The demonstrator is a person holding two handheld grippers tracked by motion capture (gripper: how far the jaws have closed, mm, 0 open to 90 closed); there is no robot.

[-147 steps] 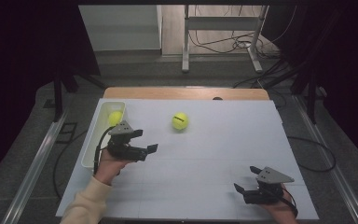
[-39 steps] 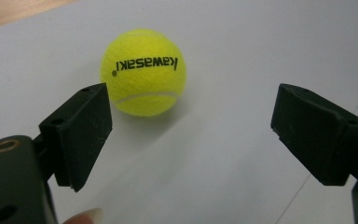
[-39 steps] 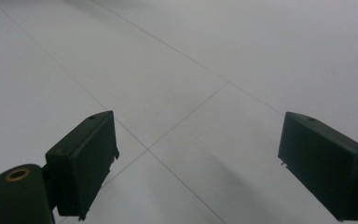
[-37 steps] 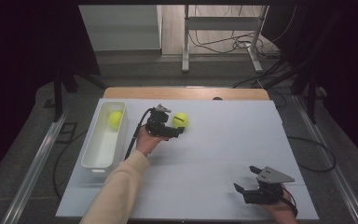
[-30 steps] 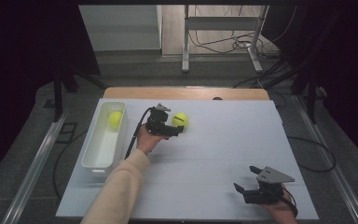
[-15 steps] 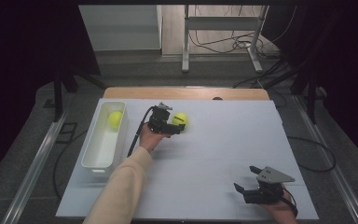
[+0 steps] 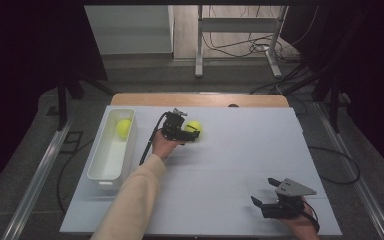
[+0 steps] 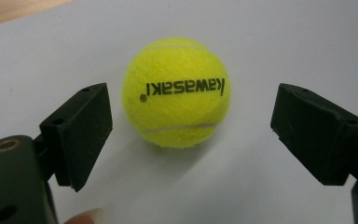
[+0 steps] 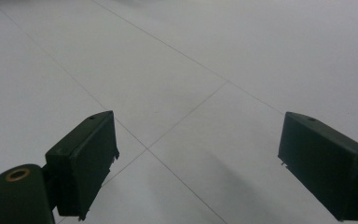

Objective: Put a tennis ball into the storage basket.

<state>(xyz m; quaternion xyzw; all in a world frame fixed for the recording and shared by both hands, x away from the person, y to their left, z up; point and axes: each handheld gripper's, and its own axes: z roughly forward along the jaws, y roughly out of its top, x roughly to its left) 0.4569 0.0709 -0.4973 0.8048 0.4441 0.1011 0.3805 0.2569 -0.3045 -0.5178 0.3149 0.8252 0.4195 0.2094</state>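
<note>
left hand-held gripper (image 8: 191, 135): yours, jaws apart, one each side of the tennis ball, pads not touching it
tennis ball (image 8: 176, 92): yellow, "KAWASAKI" print reads upside down, sits on the white worktop (image 7: 240, 150), far-centre, just right of your left hand (image 7: 164, 145)
second ball (image 7: 123, 128): inside the white bin (image 7: 100, 170), far end, left edge of worktop
right hand-held gripper (image 7: 263, 196): yours, near right corner, jaws wide, nothing between, well apart from both balls

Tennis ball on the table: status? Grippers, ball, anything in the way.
Left gripper open, fingers either side of the tennis ball, not touching. Right gripper open, idle near table edge. Second ball in white bin. Path clear.
</note>
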